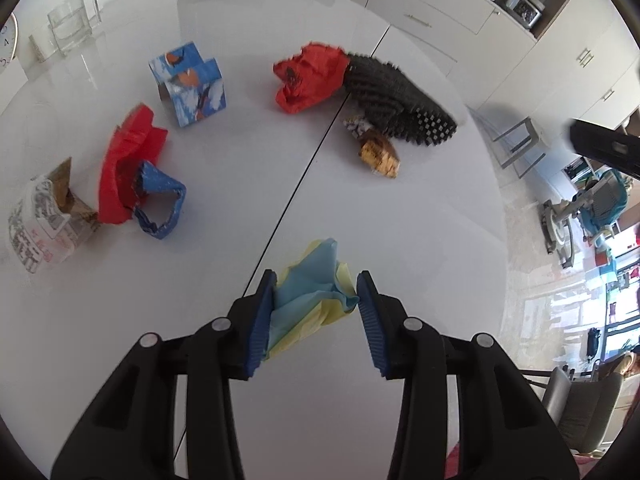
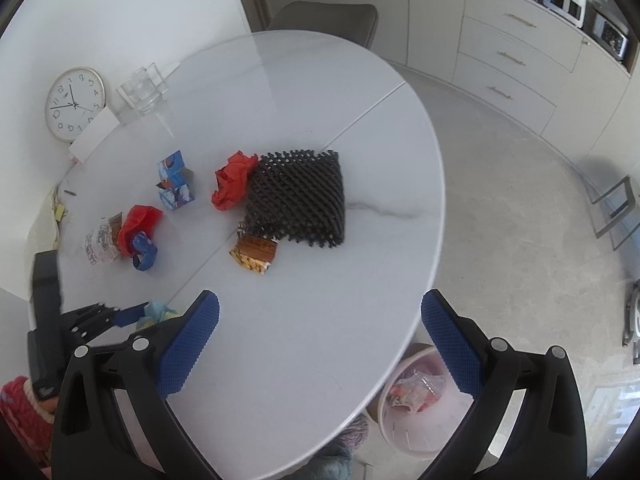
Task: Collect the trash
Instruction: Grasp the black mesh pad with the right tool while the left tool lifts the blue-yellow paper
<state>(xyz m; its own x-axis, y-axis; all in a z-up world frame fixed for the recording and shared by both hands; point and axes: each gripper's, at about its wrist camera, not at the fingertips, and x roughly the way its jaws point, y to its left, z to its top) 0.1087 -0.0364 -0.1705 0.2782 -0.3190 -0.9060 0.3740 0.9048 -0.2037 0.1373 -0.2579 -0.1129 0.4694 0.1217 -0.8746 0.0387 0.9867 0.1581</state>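
My left gripper [image 1: 317, 276] is shut on a crumpled blue and yellow paper [image 1: 308, 292] near the table's front edge; both blue pads touch its sides. The right wrist view shows the same paper [image 2: 160, 312] at the left gripper's tips. My right gripper [image 2: 320, 298] hangs open above the table's near right edge with nothing between its fingers. More trash lies on the white round table [image 2: 360, 160]: a red crumpled paper [image 1: 308, 76], a black foam mesh [image 1: 392, 96], a gold snack wrapper [image 1: 380, 154], a blue printed carton [image 1: 192, 84], a red wrapper [image 1: 128, 160] and a blue one [image 1: 160, 204].
A pale bin [image 2: 400, 436] holding wrappers stands on the floor below the table's right edge. A white printed wrapper [image 1: 36, 232] lies at the far left. A clock [image 2: 74, 104] and a glass container [image 2: 142, 90] sit at the back left; a chair [image 2: 328, 20] stands behind.
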